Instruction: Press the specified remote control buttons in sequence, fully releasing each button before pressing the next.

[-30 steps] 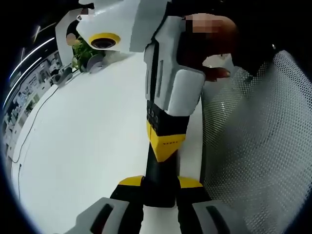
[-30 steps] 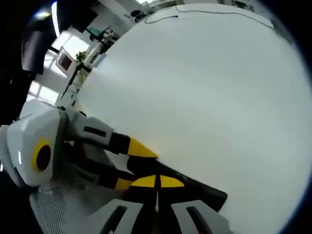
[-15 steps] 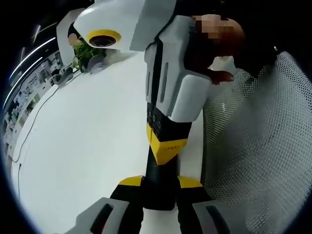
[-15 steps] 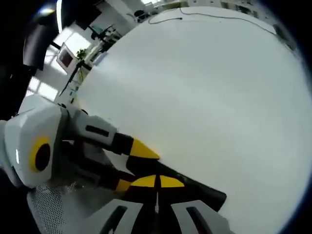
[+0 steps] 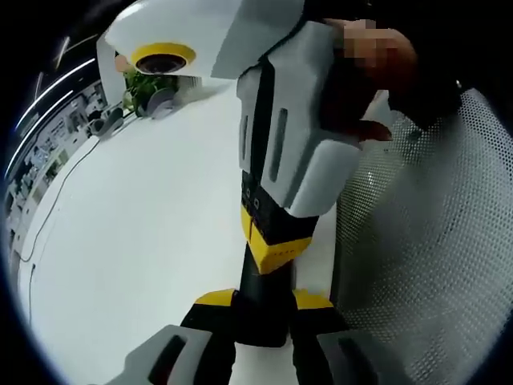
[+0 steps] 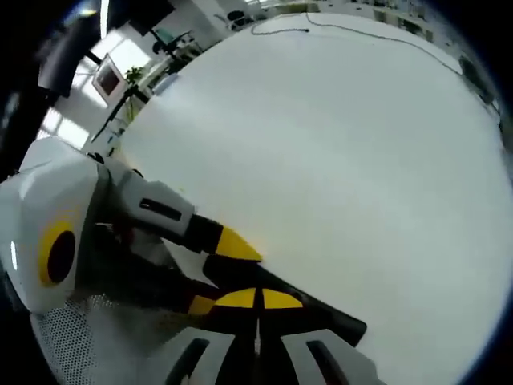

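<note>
In the left gripper view: left claw [image 5: 263, 303] clamped on the near end of a black remote [image 5: 264, 301], held over the white tabletop [image 5: 136, 241]; right claw [image 5: 272, 249] reaching in from above, yellow tips together, pressed onto the remote's top face; mesh chair back [image 5: 425, 241] at right, potted plant [image 5: 144, 84] far off. In the right gripper view: right claw [image 6: 256, 301] closed, tips touching, set on the remote [image 6: 321, 317]; left claw [image 6: 216, 269] gripping it from the left; tabletop [image 6: 337, 160] beyond, with a cable [image 6: 353, 28] at its far edge.
</note>
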